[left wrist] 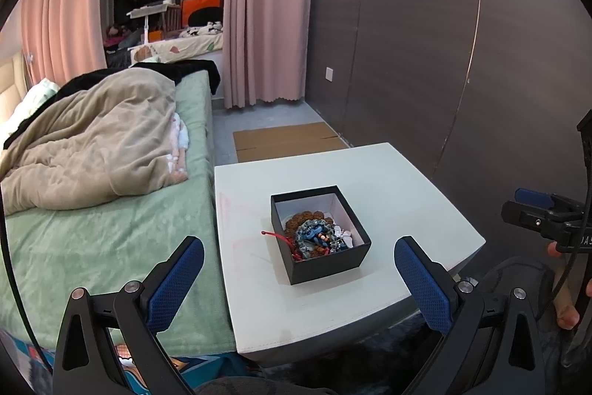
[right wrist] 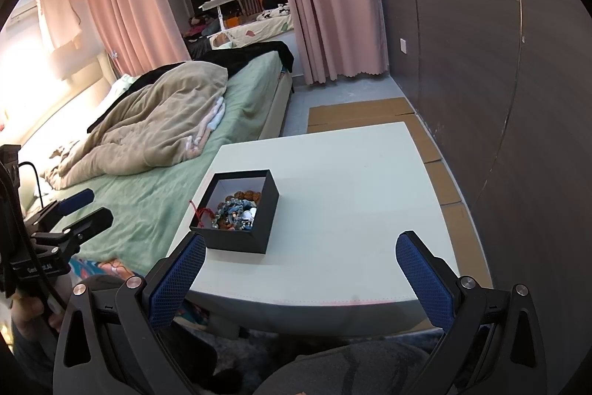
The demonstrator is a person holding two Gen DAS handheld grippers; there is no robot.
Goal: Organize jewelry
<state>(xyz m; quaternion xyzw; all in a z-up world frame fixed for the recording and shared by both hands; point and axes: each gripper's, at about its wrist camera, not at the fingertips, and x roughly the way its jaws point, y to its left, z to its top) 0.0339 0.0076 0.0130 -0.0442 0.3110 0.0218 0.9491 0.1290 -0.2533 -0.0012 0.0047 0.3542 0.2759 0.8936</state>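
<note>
Both my grippers, left gripper (left wrist: 299, 278) and right gripper (right wrist: 300, 278), hung spread wide, grasping nothing. The black jewelry box (left wrist: 325, 263) of tangled bead bracelets (left wrist: 314, 236) sat at my left's twelve o'clock.

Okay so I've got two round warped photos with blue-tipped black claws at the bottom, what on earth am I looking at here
No robot here: a person holds a two-finger gripper in each hand, each with a fisheye camera looking along its fingers. One picture is from the left gripper, the other from the right gripper. Both are open and hold nothing. Each also shows at the edge of the other's picture. Ahead is a white table beside a bed. On the table stands an open black box filled with a jumble of beaded jewelry; a red cord hangs over its rim.
</note>
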